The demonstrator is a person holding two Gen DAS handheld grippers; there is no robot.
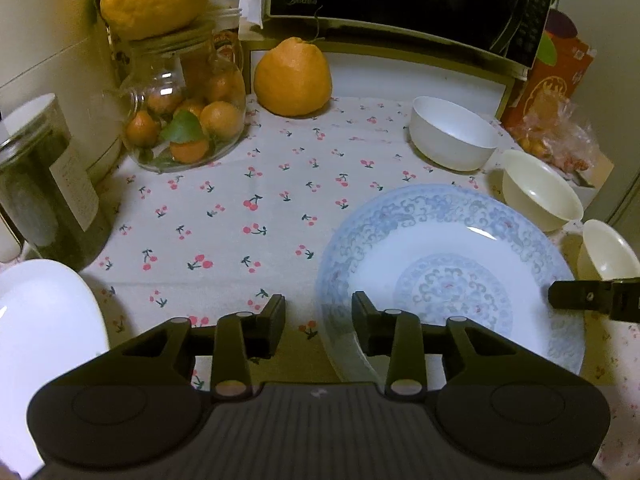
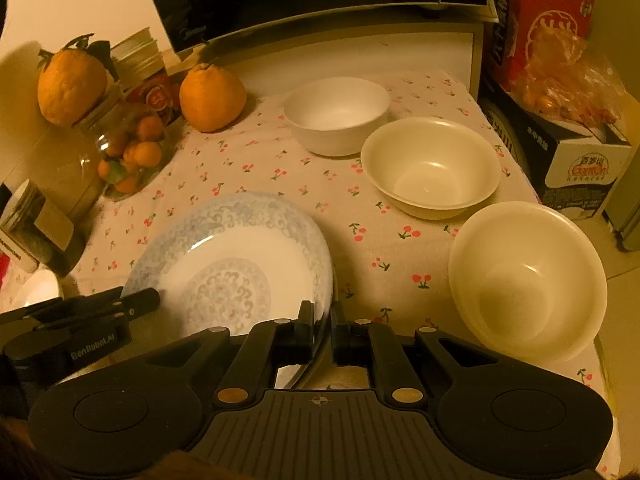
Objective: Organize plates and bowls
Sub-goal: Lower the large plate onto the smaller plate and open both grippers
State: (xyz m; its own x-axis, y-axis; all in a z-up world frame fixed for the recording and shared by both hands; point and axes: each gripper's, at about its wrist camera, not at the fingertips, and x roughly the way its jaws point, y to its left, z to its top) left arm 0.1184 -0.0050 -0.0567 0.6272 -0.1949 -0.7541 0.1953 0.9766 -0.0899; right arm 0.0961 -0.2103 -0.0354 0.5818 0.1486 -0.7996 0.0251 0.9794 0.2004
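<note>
The right tool (image 2: 322, 322) pinches the near rim of the patterned plate (image 2: 248, 256), its jaws pressed together on the thin edge, likely so the plate can be lifted or dragged without a finger going under it. The left tool (image 1: 319, 312) straddles the plate's opposite rim with its jaws spread and not pressing. The plate is glazed, shallow, with blue scrollwork, and lies on the cherry-print cloth (image 2: 360, 248) covering the bench. Beyond it sit a white bowl (image 2: 338, 114) and two cream bowls (image 2: 430, 166) (image 2: 528, 276), smooth and round, apart rather than nested.
</note>
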